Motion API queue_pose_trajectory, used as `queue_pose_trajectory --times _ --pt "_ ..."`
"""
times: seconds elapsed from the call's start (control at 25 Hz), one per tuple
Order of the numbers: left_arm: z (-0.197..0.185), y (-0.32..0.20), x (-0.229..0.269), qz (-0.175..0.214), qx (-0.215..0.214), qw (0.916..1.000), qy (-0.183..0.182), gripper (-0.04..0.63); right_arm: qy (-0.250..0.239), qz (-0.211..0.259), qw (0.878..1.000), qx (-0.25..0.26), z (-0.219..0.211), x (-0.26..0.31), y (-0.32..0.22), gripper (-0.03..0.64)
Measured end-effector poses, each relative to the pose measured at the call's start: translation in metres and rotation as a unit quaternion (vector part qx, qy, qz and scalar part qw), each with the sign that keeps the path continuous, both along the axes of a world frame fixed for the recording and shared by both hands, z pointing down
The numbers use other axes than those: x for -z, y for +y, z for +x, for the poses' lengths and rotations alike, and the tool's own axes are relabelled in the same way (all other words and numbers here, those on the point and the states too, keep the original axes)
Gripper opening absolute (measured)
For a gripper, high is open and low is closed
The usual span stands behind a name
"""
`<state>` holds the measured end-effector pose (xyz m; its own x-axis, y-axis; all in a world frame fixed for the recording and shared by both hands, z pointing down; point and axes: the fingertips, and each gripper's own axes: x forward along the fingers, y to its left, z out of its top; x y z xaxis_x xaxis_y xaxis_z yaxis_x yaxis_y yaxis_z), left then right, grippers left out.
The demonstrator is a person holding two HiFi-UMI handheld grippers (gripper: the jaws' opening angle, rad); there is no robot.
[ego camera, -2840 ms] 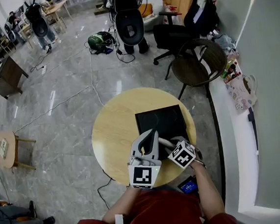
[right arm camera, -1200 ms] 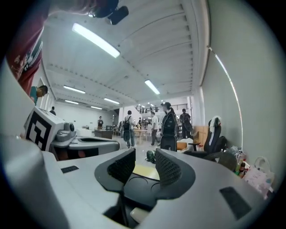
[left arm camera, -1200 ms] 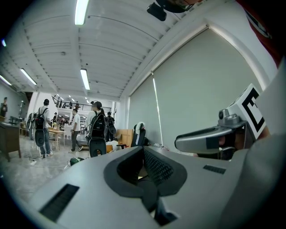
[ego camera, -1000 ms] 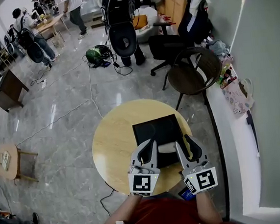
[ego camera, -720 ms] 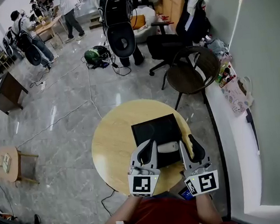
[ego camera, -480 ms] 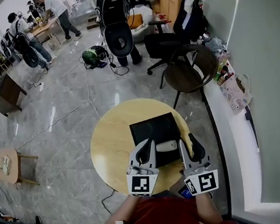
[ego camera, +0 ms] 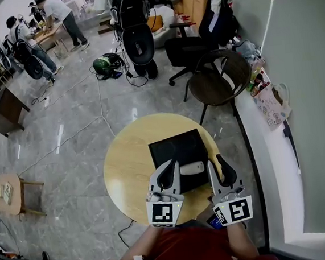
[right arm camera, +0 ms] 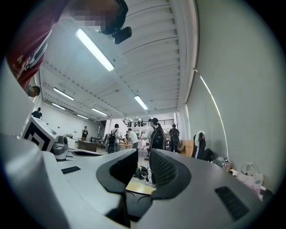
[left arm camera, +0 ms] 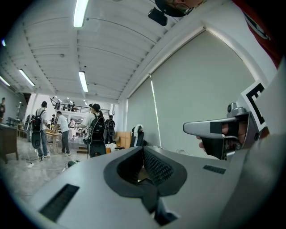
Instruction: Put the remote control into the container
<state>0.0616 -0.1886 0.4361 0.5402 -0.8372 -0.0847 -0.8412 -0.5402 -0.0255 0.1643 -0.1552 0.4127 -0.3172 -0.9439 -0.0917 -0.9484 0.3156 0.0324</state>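
A square black container (ego camera: 173,148) sits on the round wooden worktop (ego camera: 126,164). The white remote control (ego camera: 192,167) lies in the container's near right part. It looks flat on the bottom, though the head view is too small to be sure.

Both grippers are held level over the worktop's near edge, one on either side of the remote and just beside it. The left gripper (ego camera: 170,166) has its fingers pressed together, with nothing caught in them. The right gripper (ego camera: 217,161) has its fingers spread by a narrow gap — they have just been closing. Nothing stands between them — only the worktop's edge and the dark container show beyond.
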Motion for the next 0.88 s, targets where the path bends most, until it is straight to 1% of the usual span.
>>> queue_pose_trajectory --times 0.08,0.2,0.32,0.52,0.64,0.8,0.88 --pt "0.003 0.0 0.0 -0.002 -0.001 1.0 0.0 0.017 0.003 -0.001 1.0 -0.001 0.002 -0.001 0.0 0.1" --pt "0.005 0.0 -0.001 -0.011 -0.006 0.9999 -0.012 0.017 0.007 -0.005 1.0 -0.006 0.003 -0.003 -0.001 0.063" --pt "0.009 0.0 -0.001 -0.001 -0.006 1.0 -0.002 0.017 0.009 -0.01 1.0 -0.007 0.004 -0.008 0.0 0.041" --pt "0.011 0.0 -0.001 -0.004 -0.007 1.0 -0.002 0.017 0.013 -0.014 1.0 -0.006 0.005 -0.01 -0.001 0.032" --pt "0.01 0.002 -0.005 -0.015 -0.009 0.9997 -0.018 0.017 0.019 -0.016 1.0 -0.008 0.003 -0.011 0.0 0.029" --pt "0.01 -0.001 0.0 -0.003 -0.008 1.0 -0.002 0.017 0.027 -0.015 1.0 -0.003 -0.001 -0.011 -0.002 0.024" --pt "0.011 0.001 -0.003 -0.013 -0.008 0.9998 -0.01 0.017 0.028 -0.015 0.999 0.002 -0.001 -0.012 0.0 0.023"
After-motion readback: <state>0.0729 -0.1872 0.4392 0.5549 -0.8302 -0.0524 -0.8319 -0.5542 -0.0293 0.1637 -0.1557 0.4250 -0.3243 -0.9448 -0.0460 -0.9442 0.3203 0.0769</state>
